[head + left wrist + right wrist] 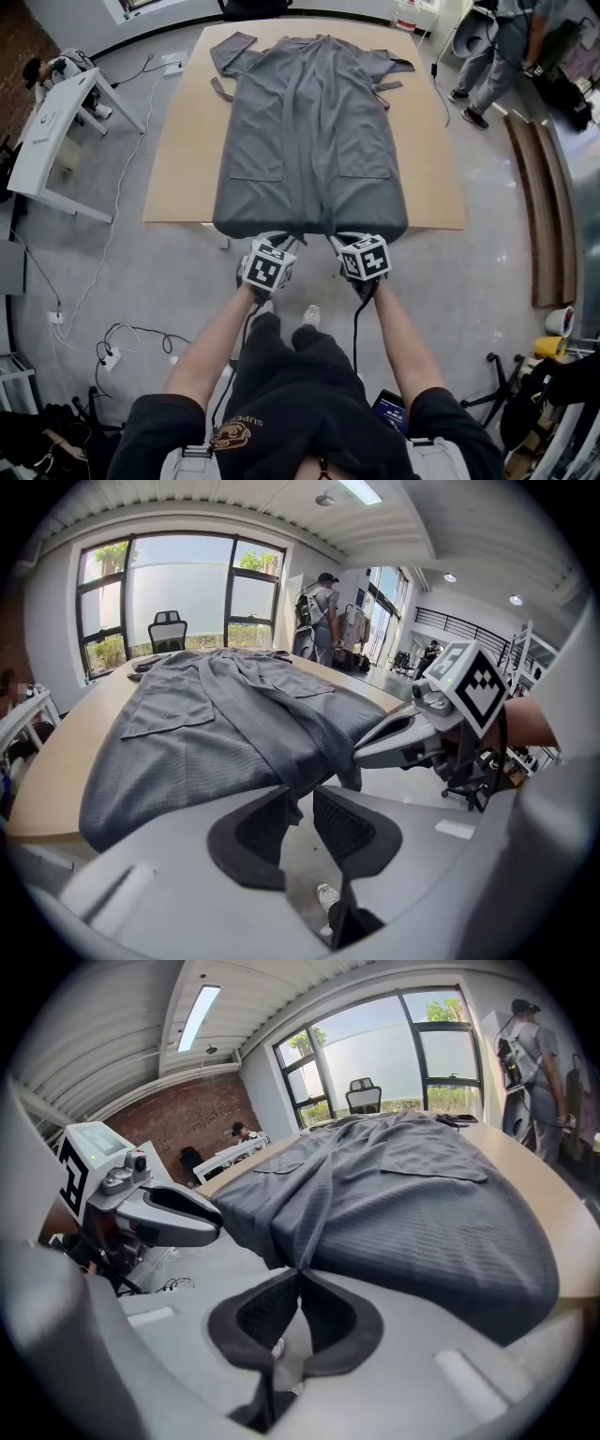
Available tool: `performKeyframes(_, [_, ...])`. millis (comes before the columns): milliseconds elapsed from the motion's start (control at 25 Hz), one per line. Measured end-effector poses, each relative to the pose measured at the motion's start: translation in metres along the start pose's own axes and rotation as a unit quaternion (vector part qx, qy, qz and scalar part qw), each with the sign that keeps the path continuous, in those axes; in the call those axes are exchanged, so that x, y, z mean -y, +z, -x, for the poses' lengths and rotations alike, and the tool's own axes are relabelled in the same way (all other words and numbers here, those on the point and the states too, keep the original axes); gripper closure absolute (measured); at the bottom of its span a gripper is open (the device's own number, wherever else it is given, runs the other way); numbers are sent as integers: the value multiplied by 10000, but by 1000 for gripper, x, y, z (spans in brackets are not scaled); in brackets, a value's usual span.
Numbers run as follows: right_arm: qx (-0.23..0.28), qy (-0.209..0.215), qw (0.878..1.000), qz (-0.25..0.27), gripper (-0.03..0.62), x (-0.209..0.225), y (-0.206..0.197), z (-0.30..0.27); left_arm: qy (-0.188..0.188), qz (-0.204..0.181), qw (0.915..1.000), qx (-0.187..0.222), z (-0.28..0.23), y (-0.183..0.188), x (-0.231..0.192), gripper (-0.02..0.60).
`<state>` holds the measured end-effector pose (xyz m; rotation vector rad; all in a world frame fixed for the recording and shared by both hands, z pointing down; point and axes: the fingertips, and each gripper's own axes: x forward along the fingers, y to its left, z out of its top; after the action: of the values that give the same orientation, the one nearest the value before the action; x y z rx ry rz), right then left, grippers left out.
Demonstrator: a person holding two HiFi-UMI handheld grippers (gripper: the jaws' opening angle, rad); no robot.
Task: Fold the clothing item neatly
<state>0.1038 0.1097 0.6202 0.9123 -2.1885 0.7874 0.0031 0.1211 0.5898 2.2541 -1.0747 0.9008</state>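
Note:
A grey robe lies spread flat on the wooden table, collar at the far end, its near hem hanging over the near edge. Both grippers are at that hem, close together at the front opening. My left gripper stands partly open; the hem's corner hangs between its tips, against the left pad, with a gap to the other pad. My right gripper is shut, its tips pinching a gathered fold of the hem. In the left gripper view the right gripper shows beside the cloth.
A white desk stands to the left of the table, with cables and a power strip on the floor. People stand at the far right. Wooden planks and a tape roll lie at the right.

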Motion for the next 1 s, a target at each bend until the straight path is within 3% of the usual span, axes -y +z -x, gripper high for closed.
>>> performKeyframes(240, [-30,286,9992,289,577,-54,2,-22,205,268,9994,65,12,-7,-6,497])
performKeyframes(560, [-248,540,9979,262,559,-61,-7,-32,500,420,9979,17,27,-13,-27,499])
performKeyframes(720, [127,438,9986,281,559,-42,24,-11,619,339,9972,236,27,18,-37,499])
performKeyframes(1000, [717,282,9960,450,559,-19,117,0,691,242,9946,731,27,94,-74,499])
